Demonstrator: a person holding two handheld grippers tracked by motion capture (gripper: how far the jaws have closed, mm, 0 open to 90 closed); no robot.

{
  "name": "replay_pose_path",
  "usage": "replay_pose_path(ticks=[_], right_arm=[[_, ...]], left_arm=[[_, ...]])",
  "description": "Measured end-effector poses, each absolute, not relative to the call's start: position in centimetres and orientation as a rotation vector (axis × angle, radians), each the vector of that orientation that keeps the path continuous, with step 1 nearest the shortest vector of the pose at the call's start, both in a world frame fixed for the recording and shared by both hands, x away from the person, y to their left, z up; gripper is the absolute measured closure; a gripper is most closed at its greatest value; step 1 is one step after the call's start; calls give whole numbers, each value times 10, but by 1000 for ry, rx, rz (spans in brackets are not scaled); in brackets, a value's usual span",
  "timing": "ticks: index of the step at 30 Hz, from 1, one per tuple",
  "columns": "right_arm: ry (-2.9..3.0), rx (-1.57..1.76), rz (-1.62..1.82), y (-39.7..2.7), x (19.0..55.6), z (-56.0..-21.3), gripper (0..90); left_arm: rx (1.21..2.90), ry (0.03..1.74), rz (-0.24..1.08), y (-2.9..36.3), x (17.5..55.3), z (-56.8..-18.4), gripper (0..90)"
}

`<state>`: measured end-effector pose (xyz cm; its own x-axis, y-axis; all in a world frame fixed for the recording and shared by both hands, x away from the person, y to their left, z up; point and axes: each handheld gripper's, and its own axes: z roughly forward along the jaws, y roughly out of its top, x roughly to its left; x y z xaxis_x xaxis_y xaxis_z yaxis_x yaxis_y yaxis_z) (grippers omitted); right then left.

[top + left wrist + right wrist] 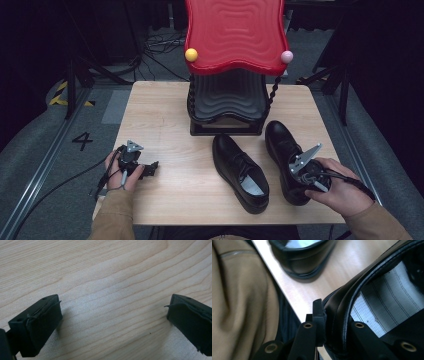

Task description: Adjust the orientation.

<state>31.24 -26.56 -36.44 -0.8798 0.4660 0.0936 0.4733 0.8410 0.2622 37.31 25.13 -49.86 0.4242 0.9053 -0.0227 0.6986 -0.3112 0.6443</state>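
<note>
- Black right shoe (287, 160) was clamped at its heel collar by the right gripper (304, 172) (jaws pinching the rim).
- Left gripper (149, 170) rested gaping and empty; next probably comes lifting toward the rack (227, 107).

- L claw (150, 169): held in L hand (120, 167) near counter's L edge, lying low, jaws pointing twd centre; L gripper view shows jaws wide apart, nothing betw them.
- R claw (296, 175): in R hand (340, 187) at R front, tilted; jaws clamped on a shoe's (352, 302) heel rim, one jaw outside, one inside.
- Both forearms in tan sleeves, entering from bottom.
</note>
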Motion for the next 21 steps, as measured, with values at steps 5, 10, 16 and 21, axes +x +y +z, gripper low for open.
replay_pose_path(ticks=[5,10,16,21], right_arm=[[-2996,-647,-397,-255,306,-372,823],[-3021,-531,-368,-246,310,-378,823],[-3041,-450,-371,-235,321,-387,820],[-3056,-424,-352,-229,332,-400,812]], left_arm=[[2104,1349,466,251,373,-499,2],[2104,1350,466,251,373,-499,2],[2104,1349,466,251,373,-499,2],[2102,1348,464,251,373,-499,1]])
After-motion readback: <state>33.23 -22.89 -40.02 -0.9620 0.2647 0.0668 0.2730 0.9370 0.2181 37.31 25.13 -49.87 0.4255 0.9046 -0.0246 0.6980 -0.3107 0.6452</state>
